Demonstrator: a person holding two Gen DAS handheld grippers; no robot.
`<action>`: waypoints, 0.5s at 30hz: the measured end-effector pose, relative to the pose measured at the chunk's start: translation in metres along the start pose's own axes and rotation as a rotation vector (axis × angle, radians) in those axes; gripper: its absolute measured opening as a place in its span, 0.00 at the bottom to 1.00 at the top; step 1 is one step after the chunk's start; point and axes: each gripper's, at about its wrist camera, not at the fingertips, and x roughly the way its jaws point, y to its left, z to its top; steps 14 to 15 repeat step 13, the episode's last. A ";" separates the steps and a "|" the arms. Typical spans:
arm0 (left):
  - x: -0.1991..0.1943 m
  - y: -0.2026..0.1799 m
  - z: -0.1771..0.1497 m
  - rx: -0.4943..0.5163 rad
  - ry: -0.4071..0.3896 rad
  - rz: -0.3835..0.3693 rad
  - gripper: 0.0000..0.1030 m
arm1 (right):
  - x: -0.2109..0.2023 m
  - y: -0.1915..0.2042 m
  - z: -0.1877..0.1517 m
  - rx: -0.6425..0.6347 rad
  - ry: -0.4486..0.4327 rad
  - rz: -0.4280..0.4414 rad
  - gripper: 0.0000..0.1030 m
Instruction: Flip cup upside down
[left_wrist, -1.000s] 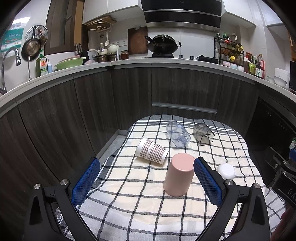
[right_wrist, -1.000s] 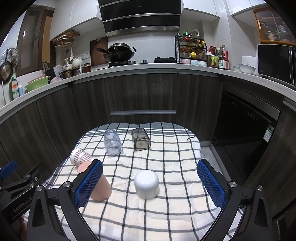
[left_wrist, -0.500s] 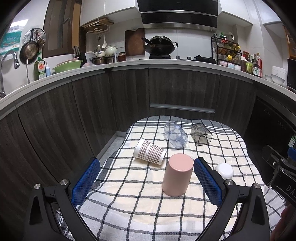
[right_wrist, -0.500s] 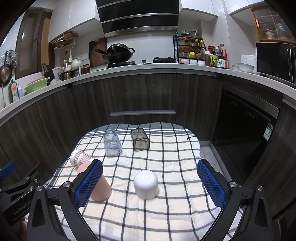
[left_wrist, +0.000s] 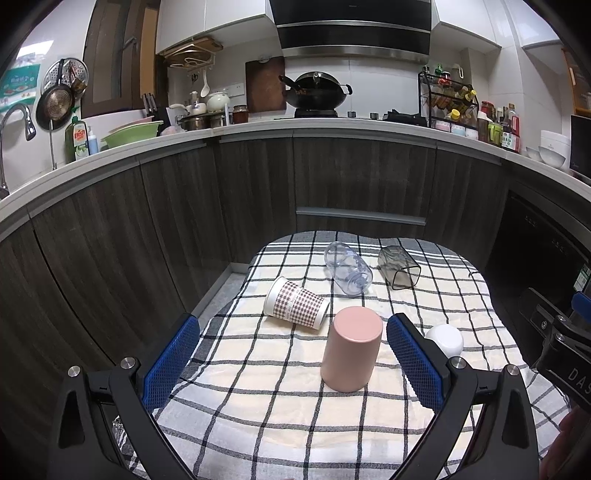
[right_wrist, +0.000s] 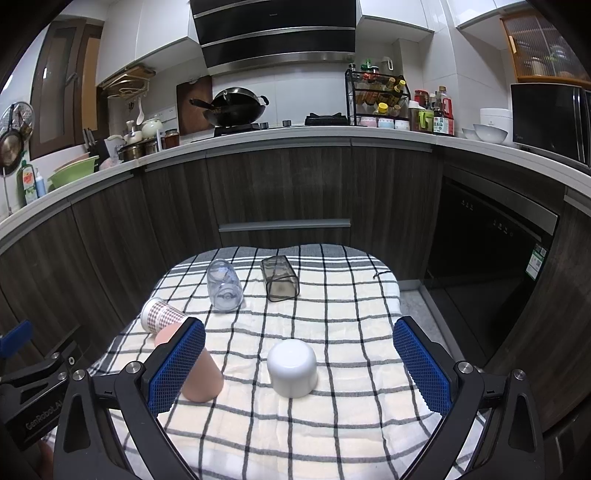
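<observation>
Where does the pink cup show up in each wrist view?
Left wrist: pink cup stands mouth-down right of centre, just inside the right finger.
Right wrist: pink cup at lower left, partly hidden behind the left finger.
Shared landmark: the checked paper cup lying on its side just beyond it.

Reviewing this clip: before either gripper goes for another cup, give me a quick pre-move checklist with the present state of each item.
1. Left gripper open and empty: ok.
2. Right gripper open and empty: ok.
3. Pink cup upside down on the checked cloth, closed base on top: ok.
4. White cup upside down: ok.
5. Checked paper cup, clear plastic cup and dark square glass flipped: not ok, all three lie on their sides.
6. Paper cup free to grasp: cannot tell; it lies close to the pink cup, contact unclear.
</observation>
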 end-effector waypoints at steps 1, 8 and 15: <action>0.001 0.000 0.000 0.001 0.003 0.001 1.00 | 0.000 0.000 0.000 -0.001 0.000 0.000 0.99; 0.004 -0.001 0.000 -0.014 0.016 -0.003 1.00 | 0.002 0.000 -0.001 0.004 0.006 0.000 0.99; 0.006 -0.004 0.000 0.010 0.014 0.021 1.00 | 0.004 -0.001 -0.002 0.008 0.011 -0.005 0.99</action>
